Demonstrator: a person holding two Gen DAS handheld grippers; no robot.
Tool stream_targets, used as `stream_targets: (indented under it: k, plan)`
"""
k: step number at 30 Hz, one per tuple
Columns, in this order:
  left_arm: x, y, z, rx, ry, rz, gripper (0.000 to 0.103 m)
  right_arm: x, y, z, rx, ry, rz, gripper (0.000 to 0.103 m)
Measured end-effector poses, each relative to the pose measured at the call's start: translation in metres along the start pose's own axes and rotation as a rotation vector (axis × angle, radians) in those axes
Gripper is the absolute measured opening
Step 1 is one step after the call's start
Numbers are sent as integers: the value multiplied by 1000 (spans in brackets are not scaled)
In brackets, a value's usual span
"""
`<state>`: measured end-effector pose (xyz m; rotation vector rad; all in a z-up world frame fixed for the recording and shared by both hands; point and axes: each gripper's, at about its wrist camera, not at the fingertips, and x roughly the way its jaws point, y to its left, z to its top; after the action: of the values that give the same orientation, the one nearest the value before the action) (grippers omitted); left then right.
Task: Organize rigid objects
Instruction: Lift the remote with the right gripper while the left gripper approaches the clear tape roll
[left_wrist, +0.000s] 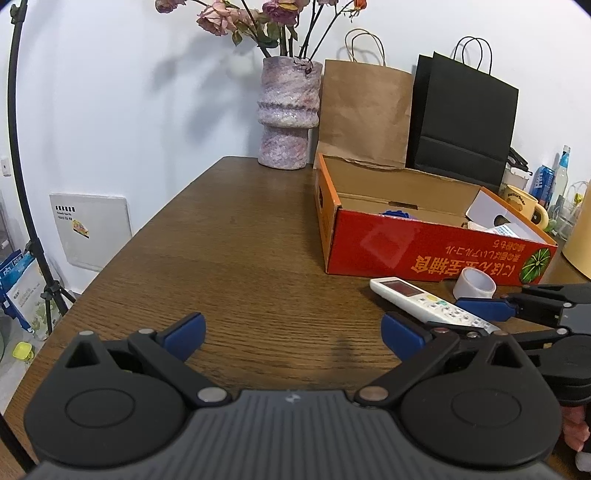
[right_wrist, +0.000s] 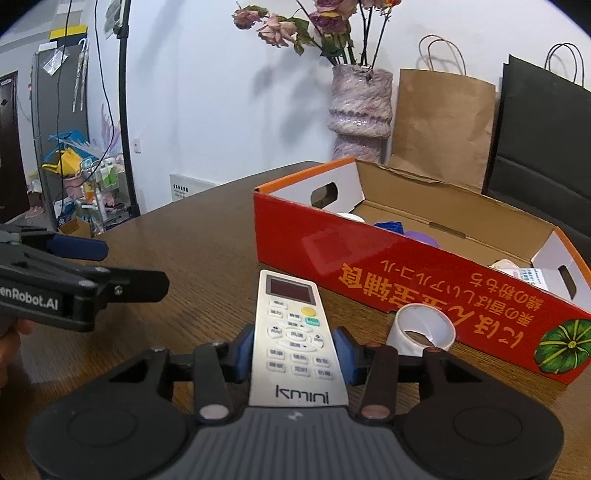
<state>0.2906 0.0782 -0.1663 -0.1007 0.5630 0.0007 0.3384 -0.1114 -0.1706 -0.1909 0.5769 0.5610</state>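
Note:
A white remote control (right_wrist: 291, 332) with a red screen lies on the wooden table (left_wrist: 240, 258), in front of the red cardboard box (right_wrist: 424, 291). My right gripper (right_wrist: 293, 352) is shut on the remote, one blue pad on each long side. The remote also shows in the left wrist view (left_wrist: 424, 300), with the right gripper's blue finger (left_wrist: 484, 309) beside it. My left gripper (left_wrist: 291, 334) is open and empty above bare table, left of the remote. A roll of clear tape (right_wrist: 421, 330) stands against the box front. The box holds a blue object (right_wrist: 389, 226) and several small items.
A purple vase (left_wrist: 288, 114) with dried flowers, a brown paper bag (left_wrist: 364, 114) and a black paper bag (left_wrist: 461, 122) stand behind the box. A yellow mug (left_wrist: 522, 205) and bottles sit at the far right. A light stand (left_wrist: 22, 184) rises left of the table.

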Motion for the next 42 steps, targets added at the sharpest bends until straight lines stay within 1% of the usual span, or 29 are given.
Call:
stream_targets:
  k: [8, 22, 25, 32, 36, 37, 38, 40, 42]
  plan:
    - [-2, -3, 1, -16, -10, 25, 103, -12, -9, -4, 18, -29, -12, 44]
    - [-1, -32, 1, 5, -1, 20, 103, -40, -29, -14, 49, -75, -37, 43]
    - [0, -36, 0, 5, 2, 25, 103, -40, -30, -17, 42, -62, -35, 43]
    - [2, -32, -1, -21, 12, 36, 103, -27, -16, -23, -25, 20, -21, 43]
    - [3, -31, -1, -23, 17, 23, 103, -22, -20, -21, 13, 41, 2, 44]
    - [3, -31, -1, -24, 16, 21, 103, -20, -23, -20, 29, 45, 9, 45]
    - [3, -31, -1, -26, 14, 19, 103, -19, -24, -19, 44, 47, 14, 50]
    - [2, -28, -1, -37, 11, 14, 103, -16, -26, -18, 57, 49, 17, 55]
    - [2, -27, -1, -48, 11, 12, 103, -14, -25, -17, 62, 49, 18, 59]
